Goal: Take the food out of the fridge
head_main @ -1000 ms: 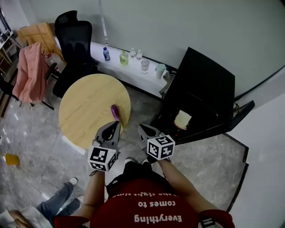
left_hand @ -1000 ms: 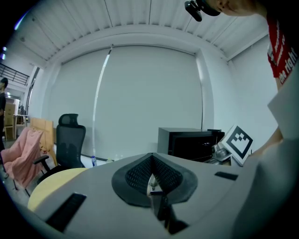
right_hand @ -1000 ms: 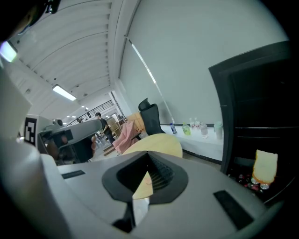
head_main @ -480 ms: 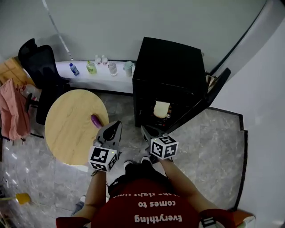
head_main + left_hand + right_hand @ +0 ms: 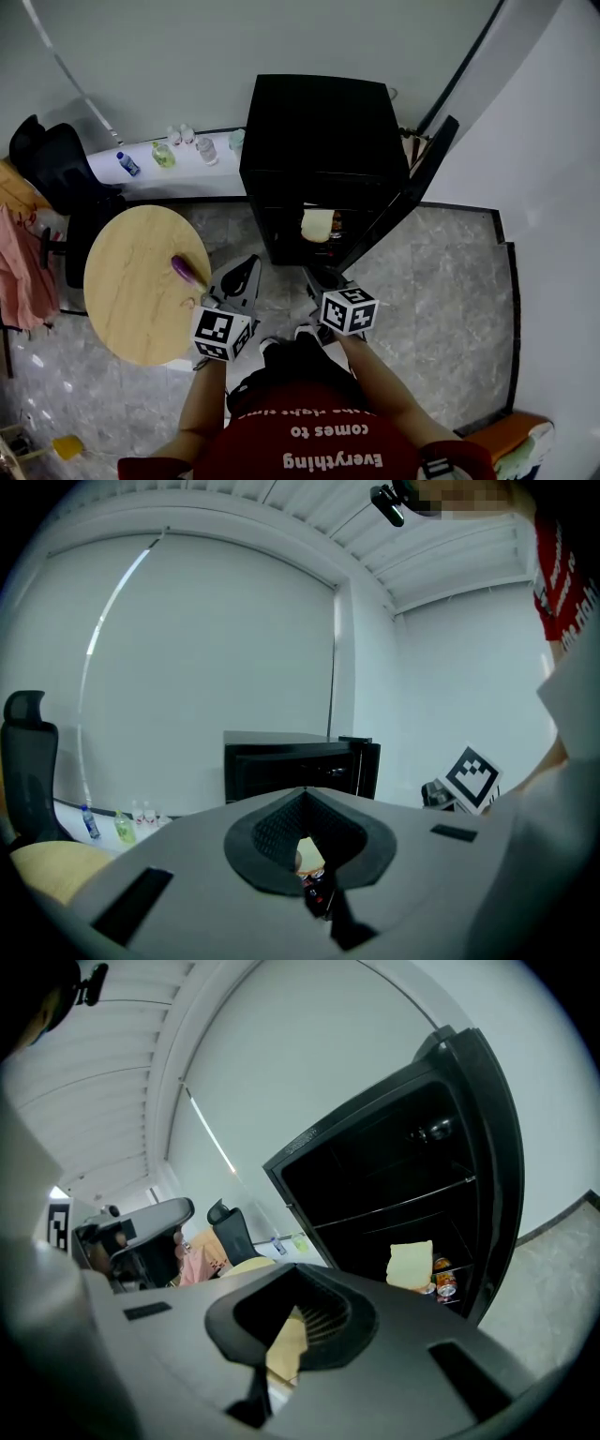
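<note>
The approach to the open black fridge [image 5: 319, 131] is judged to be the step in hand, with nothing yet lifted from its shelves. The left gripper [image 5: 246, 266] and the right gripper [image 5: 315, 275] are held side by side above the marbled floor, pointed toward the cabinet and well short of it. The fingers of the left gripper are seen pressed together with nothing between them; those of the right are likewise closed and empty. The fridge door [image 5: 412, 178] is swung wide to the right, so the way in is unobstructed.

The food [image 5: 317, 225] is seen on a lower shelf inside the fridge: a pale, cream-coloured slab with squared edges, set upright, possibly bread or a wrapped sandwich, though its make cannot be told. Drink cans [image 5: 442, 1279] are stood just beside it on the same shelf. For the next move, one pair of fingers would need to be opened and carried in low toward the slab, clear of the cans. A purple item [image 5: 185, 270] is seen lying near the edge of the round wooden worktop [image 5: 122, 309] at the left
</note>
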Motion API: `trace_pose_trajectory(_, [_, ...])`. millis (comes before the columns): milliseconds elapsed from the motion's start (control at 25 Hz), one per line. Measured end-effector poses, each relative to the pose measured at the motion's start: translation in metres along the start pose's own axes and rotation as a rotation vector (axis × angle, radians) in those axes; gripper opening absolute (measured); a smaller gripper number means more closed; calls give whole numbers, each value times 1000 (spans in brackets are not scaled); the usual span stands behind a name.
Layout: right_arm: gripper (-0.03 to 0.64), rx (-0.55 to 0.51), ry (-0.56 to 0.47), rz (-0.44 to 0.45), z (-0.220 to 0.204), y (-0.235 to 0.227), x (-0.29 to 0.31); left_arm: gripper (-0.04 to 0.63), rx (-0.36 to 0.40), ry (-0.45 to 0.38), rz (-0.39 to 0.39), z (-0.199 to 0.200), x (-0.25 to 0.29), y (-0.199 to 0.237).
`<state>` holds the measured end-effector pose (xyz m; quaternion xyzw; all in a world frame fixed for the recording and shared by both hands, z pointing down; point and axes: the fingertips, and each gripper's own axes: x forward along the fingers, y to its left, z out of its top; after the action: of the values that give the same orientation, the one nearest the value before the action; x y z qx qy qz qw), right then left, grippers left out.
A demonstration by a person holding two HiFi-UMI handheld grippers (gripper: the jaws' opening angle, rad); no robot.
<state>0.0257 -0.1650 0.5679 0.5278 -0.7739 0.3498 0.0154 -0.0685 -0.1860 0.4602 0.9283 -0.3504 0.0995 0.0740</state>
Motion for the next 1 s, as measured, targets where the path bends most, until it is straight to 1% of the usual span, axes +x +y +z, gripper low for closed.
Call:
trace_pose_trajectory(120, [11, 33, -4, -27, -3, -17, -1, 6, -3, 23, -43, -8, 20, -14])
trace_pose_trajectory(280, [11, 92, -10, -50, -6, -40, 2, 6, -11, 90, -107, -30, 47, -32])
trace_pose_trajectory(360, [11, 130, -12, -54, -5, -50, 7, 6, -19, 113, -125, -39, 58, -38])
trace_pose_trajectory(480, [11, 190, -5, -24, -8, -59, 18, 6, -12, 124, -134, -53, 71, -42])
trace_pose_trajectory(560, [11, 238, 0, 3, -13, -64, 26, 6, -3, 148, -141, -66, 77, -44])
trace_pose_trajectory(640, [11, 291, -8, 14, -16, -73, 34, 6, -16, 177, -144, -80, 81, -42])
trace_pose_trajectory(880, [11, 469, -57, -9, -37, -110, 60, 6, -68, 229, -117, -129, 100, -25])
trace_pose_trajectory(1000, [12, 556, -78, -22, -52, -131, 72, 6, -79, 232, -115, -144, 109, -25])
